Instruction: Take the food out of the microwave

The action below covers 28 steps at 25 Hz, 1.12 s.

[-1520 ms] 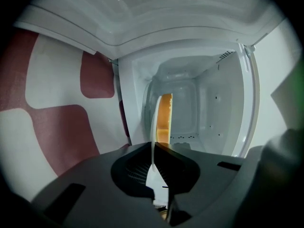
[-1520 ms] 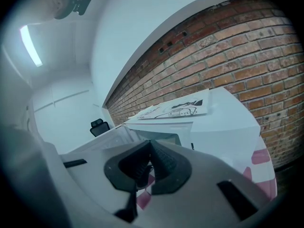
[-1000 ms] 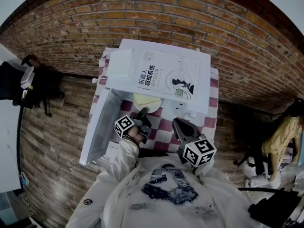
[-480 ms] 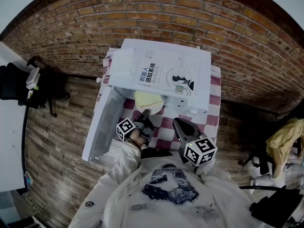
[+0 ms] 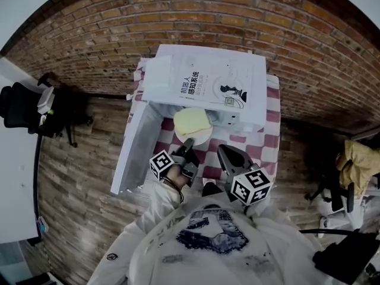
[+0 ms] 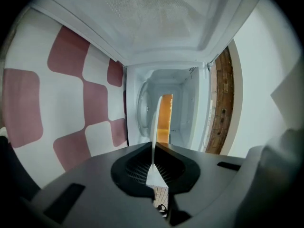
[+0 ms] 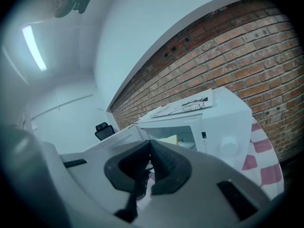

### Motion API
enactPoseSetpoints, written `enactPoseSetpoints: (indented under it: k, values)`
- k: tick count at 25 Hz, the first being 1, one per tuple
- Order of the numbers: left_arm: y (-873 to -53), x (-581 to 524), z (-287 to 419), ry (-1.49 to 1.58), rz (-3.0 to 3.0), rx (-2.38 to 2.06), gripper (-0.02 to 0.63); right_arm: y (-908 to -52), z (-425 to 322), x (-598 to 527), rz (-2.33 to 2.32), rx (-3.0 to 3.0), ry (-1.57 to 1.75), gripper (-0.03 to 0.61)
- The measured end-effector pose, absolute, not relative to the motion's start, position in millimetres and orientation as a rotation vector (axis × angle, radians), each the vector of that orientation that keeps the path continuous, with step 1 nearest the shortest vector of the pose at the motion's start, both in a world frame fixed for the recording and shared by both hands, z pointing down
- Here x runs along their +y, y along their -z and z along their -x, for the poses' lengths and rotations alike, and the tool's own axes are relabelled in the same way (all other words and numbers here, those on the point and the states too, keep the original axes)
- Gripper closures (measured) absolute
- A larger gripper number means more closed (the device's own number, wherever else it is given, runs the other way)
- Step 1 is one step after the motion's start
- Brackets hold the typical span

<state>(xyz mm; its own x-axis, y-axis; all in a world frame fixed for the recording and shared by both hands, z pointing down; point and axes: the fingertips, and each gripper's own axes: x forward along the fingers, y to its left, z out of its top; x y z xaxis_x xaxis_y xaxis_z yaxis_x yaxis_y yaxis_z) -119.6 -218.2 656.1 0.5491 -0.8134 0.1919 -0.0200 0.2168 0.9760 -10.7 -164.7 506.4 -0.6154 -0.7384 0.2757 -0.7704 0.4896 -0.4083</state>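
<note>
A white plate (image 5: 198,137) bearing a pale yellow slab of food (image 5: 192,122) hangs just in front of the white microwave (image 5: 240,119), whose door (image 5: 135,150) stands open to the left. My left gripper (image 5: 188,143) is shut on the plate's near rim. In the left gripper view the plate (image 6: 154,122) shows edge-on between the pads, with the food (image 6: 165,118) on one side and the microwave cavity (image 6: 187,103) behind. My right gripper (image 5: 224,154) hovers beside the plate, shut and holding nothing; its own view faces the microwave (image 7: 228,127).
A large book (image 5: 208,83) lies on top of the microwave. The microwave stands on a red and white checked cloth (image 5: 264,153). A black chair (image 5: 24,108) stands on the wooden floor at far left. A brick wall (image 5: 178,16) runs behind.
The plate with the food has come out of the microwave toward me, carried by the left gripper. The right gripper has shifted only a little.
</note>
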Motion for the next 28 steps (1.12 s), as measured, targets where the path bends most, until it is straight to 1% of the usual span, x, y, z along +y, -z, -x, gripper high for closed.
enactPoseSetpoints:
  k: [16, 28]
  values:
    - [-599, -124, 119, 0.643, -1.306, -0.782, 0.595, -496, 26, -79, -1.434, -2.636, -0.756, 0.565]
    - [-573, -58, 119, 0.633, -1.323, -0.759, 0.595, -493, 27, -26, -1.479, -2.624, -0.722, 0.565]
